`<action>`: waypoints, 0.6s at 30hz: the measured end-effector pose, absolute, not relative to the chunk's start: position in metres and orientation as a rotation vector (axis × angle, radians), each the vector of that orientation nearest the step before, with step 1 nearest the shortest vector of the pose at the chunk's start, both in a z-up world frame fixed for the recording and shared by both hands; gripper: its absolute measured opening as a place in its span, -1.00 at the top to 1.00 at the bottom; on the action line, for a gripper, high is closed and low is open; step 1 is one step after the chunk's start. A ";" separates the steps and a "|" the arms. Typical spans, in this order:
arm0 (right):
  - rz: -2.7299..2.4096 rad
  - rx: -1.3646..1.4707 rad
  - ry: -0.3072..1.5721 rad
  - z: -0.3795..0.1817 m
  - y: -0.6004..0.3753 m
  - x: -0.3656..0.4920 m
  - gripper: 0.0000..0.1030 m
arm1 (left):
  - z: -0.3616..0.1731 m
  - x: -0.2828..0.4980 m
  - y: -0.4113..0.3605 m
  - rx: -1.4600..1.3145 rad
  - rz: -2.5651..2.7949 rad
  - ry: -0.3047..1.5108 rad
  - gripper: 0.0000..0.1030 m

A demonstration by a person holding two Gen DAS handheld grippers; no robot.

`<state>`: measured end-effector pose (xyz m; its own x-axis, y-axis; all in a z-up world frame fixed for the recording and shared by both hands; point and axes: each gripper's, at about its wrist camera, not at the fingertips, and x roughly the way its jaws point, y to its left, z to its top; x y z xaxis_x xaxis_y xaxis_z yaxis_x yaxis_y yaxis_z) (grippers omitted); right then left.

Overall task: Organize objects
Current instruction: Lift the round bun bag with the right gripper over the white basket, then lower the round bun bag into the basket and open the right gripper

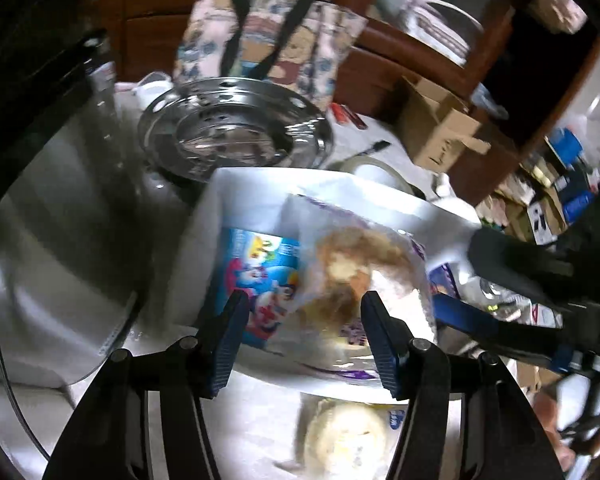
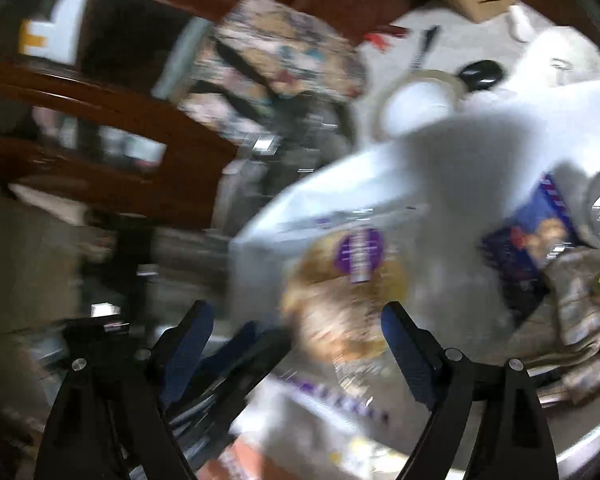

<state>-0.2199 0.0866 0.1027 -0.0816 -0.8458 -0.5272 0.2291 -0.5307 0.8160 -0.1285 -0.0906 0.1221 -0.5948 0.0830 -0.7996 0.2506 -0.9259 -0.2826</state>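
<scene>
Hovering over a white bin (image 1: 236,196), the left gripper (image 1: 304,320) points down at a clear packet of pastry (image 1: 360,264) with purple print that lies inside the bin, beside a blue cartoon-printed box (image 1: 256,268). Its 2 blue-padded jaws stand apart on either side of the packet's near end; motion blur prevents telling whether the pads press on the wrapper. The right gripper (image 2: 296,320) faces the same packet (image 2: 340,296) from the other side with its jaws spread wide and nothing clamped between them; its dark body also enters the left view from the right edge (image 1: 516,264). A dark blue snack pack (image 2: 528,240) lies further right in the bin. Obstructions around the bin: a perforated steel tray (image 1: 232,128) just behind it, a roll of clear tape (image 2: 416,96), a black utensil (image 1: 376,146) and a red item (image 1: 346,114) on the white table cover (image 1: 356,136). A patterned tote bag (image 1: 268,36) with black straps stands behind the tray, against dark wood furniture (image 1: 380,68), with a cardboard box (image 1: 440,128) nearby. A second round pastry packet (image 1: 344,440) lies on the cover in front of the bin, below the left gripper.
</scene>
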 end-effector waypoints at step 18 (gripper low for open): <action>-1.955 1.489 -0.648 0.105 0.118 -0.229 -0.45 | 0.127 -0.131 -0.050 1.257 -3.048 0.831 0.03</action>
